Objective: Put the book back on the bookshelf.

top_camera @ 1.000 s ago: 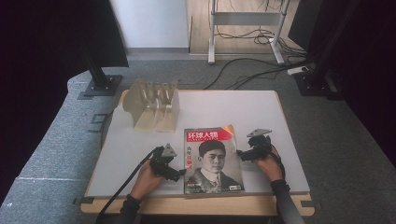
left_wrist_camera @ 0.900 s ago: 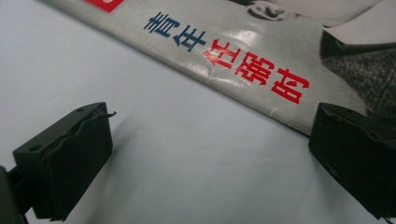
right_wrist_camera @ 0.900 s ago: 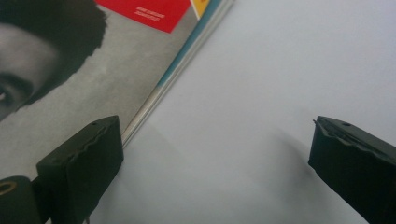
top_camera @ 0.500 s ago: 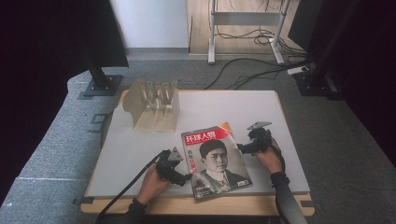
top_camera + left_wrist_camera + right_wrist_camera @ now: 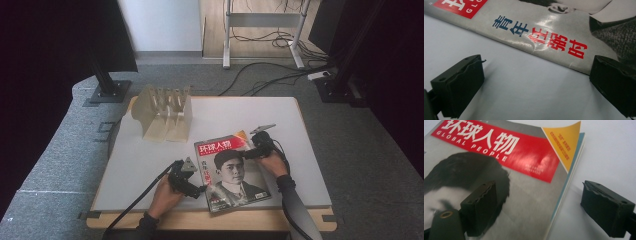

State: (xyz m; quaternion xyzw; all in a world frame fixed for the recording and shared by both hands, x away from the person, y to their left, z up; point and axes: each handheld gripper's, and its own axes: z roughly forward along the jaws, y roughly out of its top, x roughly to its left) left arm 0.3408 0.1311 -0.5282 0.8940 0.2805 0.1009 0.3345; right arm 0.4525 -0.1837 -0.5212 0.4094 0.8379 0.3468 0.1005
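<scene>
- High view: magazine (image 5: 231,171) lies flat on white table (image 5: 225,112), near front edge, skewed w/ its top toward the back. Beige slotted rack (image 5: 165,112) stands at table's back-left, well apart from mag. Grey carpet (image 5: 60,165) around table, cables on floor behind.
- Same view: left gripper (image 5: 192,186) sits at mag's left edge, lower half; right gripper (image 5: 254,148) at the right edge, upper half. Person's hands and dark sleeves come in from bottom.
- Left gripper view gives what the high view can't: spine edge close-up, blue and red Chinese characters, small creases in the glossy cover, bare table between the jaws. Mag edge runs diagonally just beyond the jaw tips; the far-side jaw looks to overlap the edge, contact can't be told.
- Left jaws: wide apart, holding nothing.
- Right gripper view: red title band "GLOBAL PEOPLE", yellow corner flash w/ that cover corner curling up, stacked page edges. One jaw is over the cover, the other over bare table, so the mag's edge lies between them.
- Right jaws: wide, have just been closing a bit, pads not pressing on the mag.
- Jaw pads: black, blocky, ridged faces.
</scene>
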